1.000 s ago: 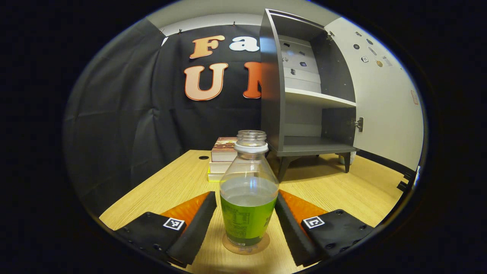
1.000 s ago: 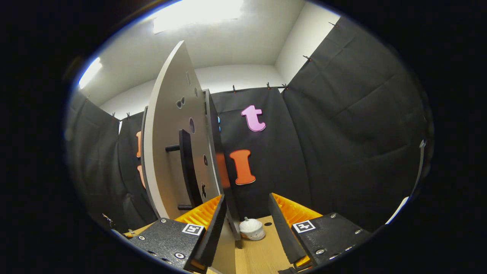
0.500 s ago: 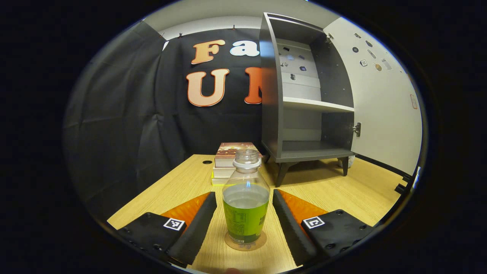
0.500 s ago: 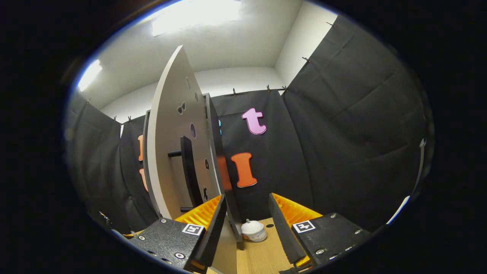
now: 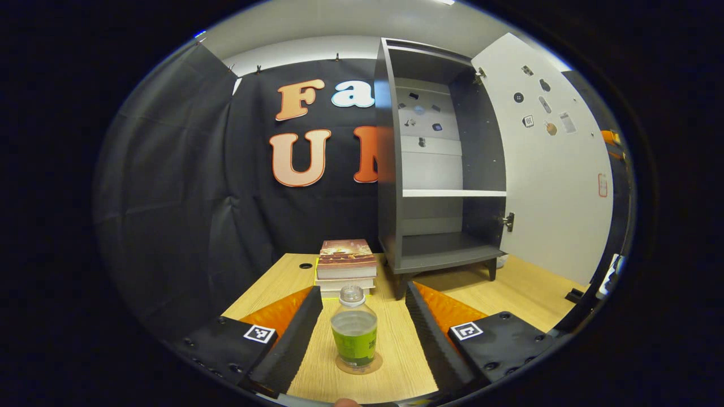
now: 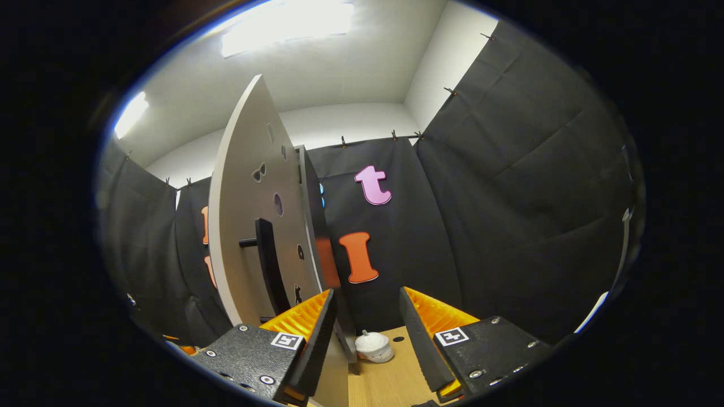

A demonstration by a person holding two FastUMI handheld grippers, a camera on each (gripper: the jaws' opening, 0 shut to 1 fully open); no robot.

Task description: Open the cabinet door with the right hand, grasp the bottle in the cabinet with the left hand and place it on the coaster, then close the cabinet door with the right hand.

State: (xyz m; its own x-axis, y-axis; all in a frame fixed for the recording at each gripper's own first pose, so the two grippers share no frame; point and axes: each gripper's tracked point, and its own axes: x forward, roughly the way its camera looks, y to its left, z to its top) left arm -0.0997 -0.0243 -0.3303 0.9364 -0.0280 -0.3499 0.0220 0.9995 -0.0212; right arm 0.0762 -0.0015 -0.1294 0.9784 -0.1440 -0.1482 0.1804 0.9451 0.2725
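Note:
In the left gripper view a clear uncapped bottle (image 5: 354, 334) with a green label stands upright on a round coaster (image 5: 358, 364) on the wooden table. My left gripper (image 5: 362, 330) is open, drawn back from the bottle, its fingers well apart on either side and touching nothing. Behind stands the dark grey cabinet (image 5: 430, 169) with bare shelves and its white door (image 5: 548, 169) swung wide to the right. In the right gripper view my right gripper (image 6: 365, 333) is open beside the outer face of the white door (image 6: 249, 209), close to its dark bar handle (image 6: 268, 265).
A stack of books (image 5: 346, 265) lies on the table left of the cabinet, behind the bottle. A small white lidded pot (image 6: 374, 346) sits on the table beyond the right gripper. The wooden table (image 5: 509, 294) runs on to the right under the door.
My left gripper has pulled back from the bottle, which stays on the coaster and now looks smaller and farther off. The right gripper has shifted only slightly beside the door.

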